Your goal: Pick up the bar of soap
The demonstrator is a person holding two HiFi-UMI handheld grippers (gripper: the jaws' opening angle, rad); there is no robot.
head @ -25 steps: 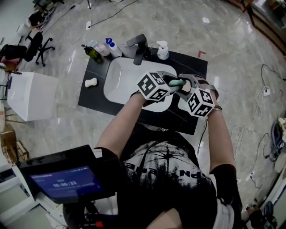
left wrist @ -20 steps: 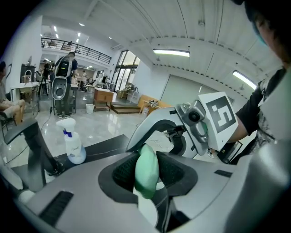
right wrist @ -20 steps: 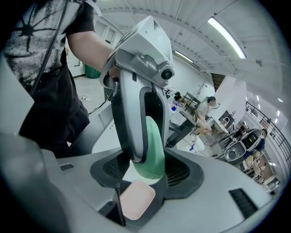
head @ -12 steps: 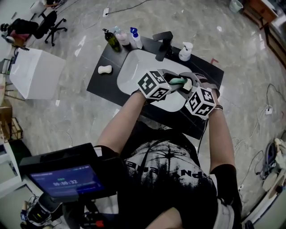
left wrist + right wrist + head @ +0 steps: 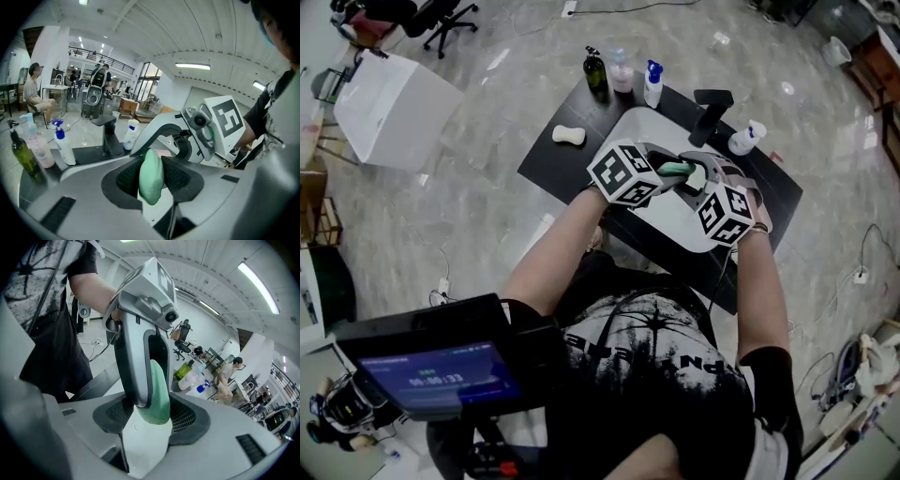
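Green soap bar [image 5: 676, 171]: in the head view we find it above the white sink basin [image 5: 667, 223], where the tips of the left gripper [image 5: 664, 170] and the right gripper [image 5: 692, 180] meet. Only this view shows a pale soap bar [image 5: 569, 135] on the black counter [image 5: 546, 161], left of the basin and well apart from the grippers. Bottles [image 5: 622, 71] line the counter's far edge. Open stone floor [image 5: 459, 216] borders the counter's left side.

In the left gripper view we read the grip itself. Both pads press the green soap bar's flat faces, and it stands on edge. The faucet [image 5: 108, 136] rises beyond the jaws.

In the right gripper view the soap sits between the right gripper's pads. One jaw of the left gripper fills the rest of the gap.
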